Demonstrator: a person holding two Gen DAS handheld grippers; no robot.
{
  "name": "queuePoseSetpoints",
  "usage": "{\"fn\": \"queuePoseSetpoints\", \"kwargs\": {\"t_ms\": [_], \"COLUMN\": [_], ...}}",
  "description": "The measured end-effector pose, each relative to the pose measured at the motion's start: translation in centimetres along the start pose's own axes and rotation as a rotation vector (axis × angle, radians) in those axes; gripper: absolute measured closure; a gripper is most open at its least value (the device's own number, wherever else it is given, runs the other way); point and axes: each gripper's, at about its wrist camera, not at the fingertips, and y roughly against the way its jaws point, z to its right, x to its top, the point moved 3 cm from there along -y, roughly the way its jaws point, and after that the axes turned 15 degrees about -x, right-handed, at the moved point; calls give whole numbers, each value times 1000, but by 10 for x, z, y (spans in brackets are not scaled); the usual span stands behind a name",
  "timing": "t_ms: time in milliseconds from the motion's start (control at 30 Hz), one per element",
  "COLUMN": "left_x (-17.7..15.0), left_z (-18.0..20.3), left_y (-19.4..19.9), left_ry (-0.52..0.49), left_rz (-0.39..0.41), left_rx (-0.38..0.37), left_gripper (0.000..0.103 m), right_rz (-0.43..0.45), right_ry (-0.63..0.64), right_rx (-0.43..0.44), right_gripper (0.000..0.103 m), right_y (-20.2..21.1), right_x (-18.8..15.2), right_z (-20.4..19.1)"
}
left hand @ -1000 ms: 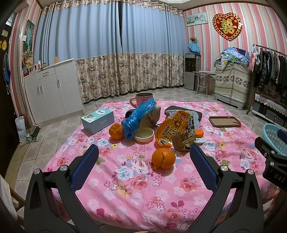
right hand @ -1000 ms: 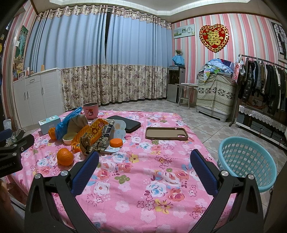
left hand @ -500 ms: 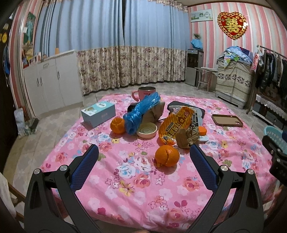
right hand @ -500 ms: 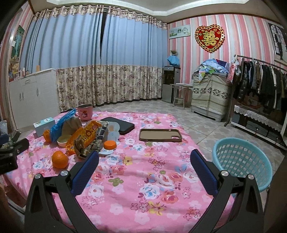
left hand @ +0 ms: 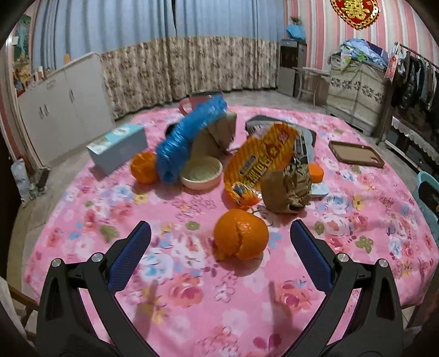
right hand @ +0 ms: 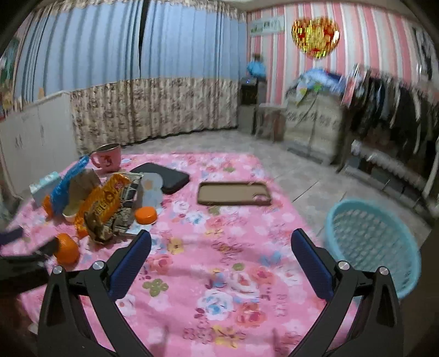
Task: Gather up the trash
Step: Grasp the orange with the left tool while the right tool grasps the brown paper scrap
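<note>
We see a table [left hand: 192,302] with a pink flower cloth, in a room with blue curtains [left hand: 137,24] and striped pink walls. From left to right on the cloth lie a blue box [left hand: 116,147], a blue bag [left hand: 189,137], a bowl [left hand: 201,174], an orange wrapper [left hand: 260,162], a brown paper [left hand: 285,189] and a phone case [left hand: 355,153]. An orange peel [left hand: 241,234] sits just ahead of our left gripper [left hand: 219,241], which is spread wide and holds nothing. Our right gripper [right hand: 221,251] is spread wide too, over bare cloth. A blue basket [right hand: 370,244] stands on the floor to the right of the table.
</note>
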Motion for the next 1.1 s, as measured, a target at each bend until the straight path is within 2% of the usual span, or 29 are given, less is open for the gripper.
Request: {"fn": "queuePoseSetpoints", "kwargs": {"t_ms": [67,133,233,300,367,567,700,833,933,1100], "left_x": [0,0,-1,-3,-5,3,24,45,46,41], "left_z": [2,5,9,11,12,-1,-16,-32,-51,-74], "left_y": [-10,-18,-27,-31,-31,-19,1,12,15,15], "left_ry": [-12,-12,-31,-33,-34,-15,-19,-73,-45,-7], "left_rz": [-22,-47,-71,-97,-106,-97,-39,16,41,35], "left_rx": [-9,-43,-38,-59,-59,-55,-41,39,65,118], "left_gripper": [8,16,28,46,54,58,58,58,58,58], "right_rz": [-20,-13,-11,-11,-10,-15,-24,-28,-26,-67], "right_ry": [-29,-21,12,32,42,66,76,115,182,182], "right_rx": [4,-27,-55,-61,-55,-30,31,89,116,165], "right_gripper": [3,3,3,4,4,4,4,4,4,4], "right_y": [-8,-10,-11,-12,-11,-8,-8,-9,-12,-24], "right_x": [1,0,-4,-5,-5,-7,-4,-3,-8,-7], "right_z": [2,2,-4,-9,-11,-17,-32,-61,-88,-114]}}
